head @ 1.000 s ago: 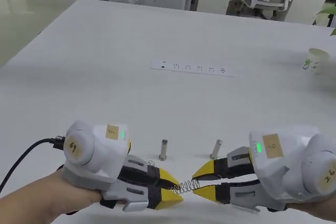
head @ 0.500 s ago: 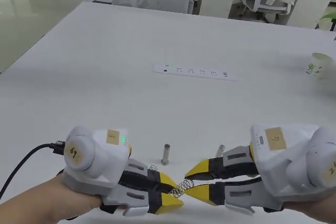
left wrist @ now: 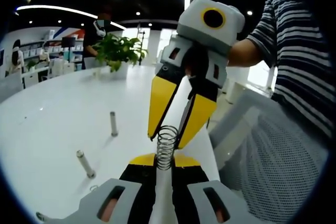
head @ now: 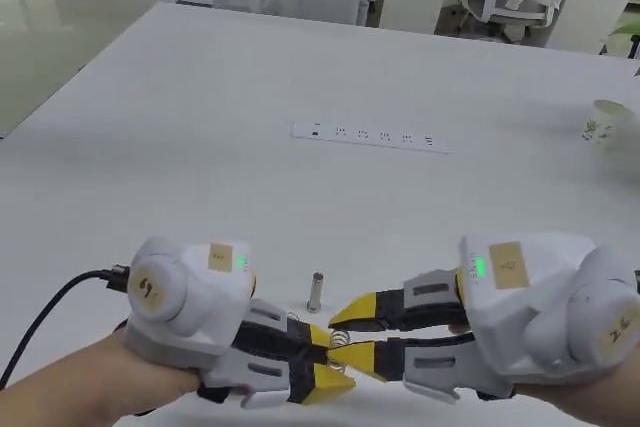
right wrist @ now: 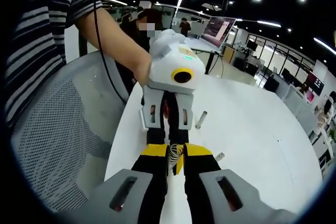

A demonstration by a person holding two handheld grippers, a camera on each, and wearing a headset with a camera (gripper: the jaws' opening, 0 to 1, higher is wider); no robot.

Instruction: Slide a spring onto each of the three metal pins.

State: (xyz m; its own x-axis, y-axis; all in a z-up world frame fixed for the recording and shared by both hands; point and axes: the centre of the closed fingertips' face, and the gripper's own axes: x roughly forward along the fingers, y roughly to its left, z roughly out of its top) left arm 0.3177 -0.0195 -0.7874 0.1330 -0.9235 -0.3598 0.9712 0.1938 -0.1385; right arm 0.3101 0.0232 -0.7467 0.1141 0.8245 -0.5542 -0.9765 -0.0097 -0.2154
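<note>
Left gripper view: small coiled steel spring (left wrist: 165, 145) sticks out from yellow tips of left gripper (left wrist: 157, 160), jaws pinched shut on spring's near end. Right gripper (left wrist: 167, 141) faces it from beyond spring, yellow-tipped jaws spread in V, spring's far end between their tips; contact there unclear. Short upright far metal pin (left wrist: 113, 123) and near metal pin (left wrist: 84, 162) stand left of spring on white tabletop (left wrist: 52, 114). Head view: white power strip (head: 370, 136) well behind spring, paper cup (head: 600, 119) far right of spring
</note>
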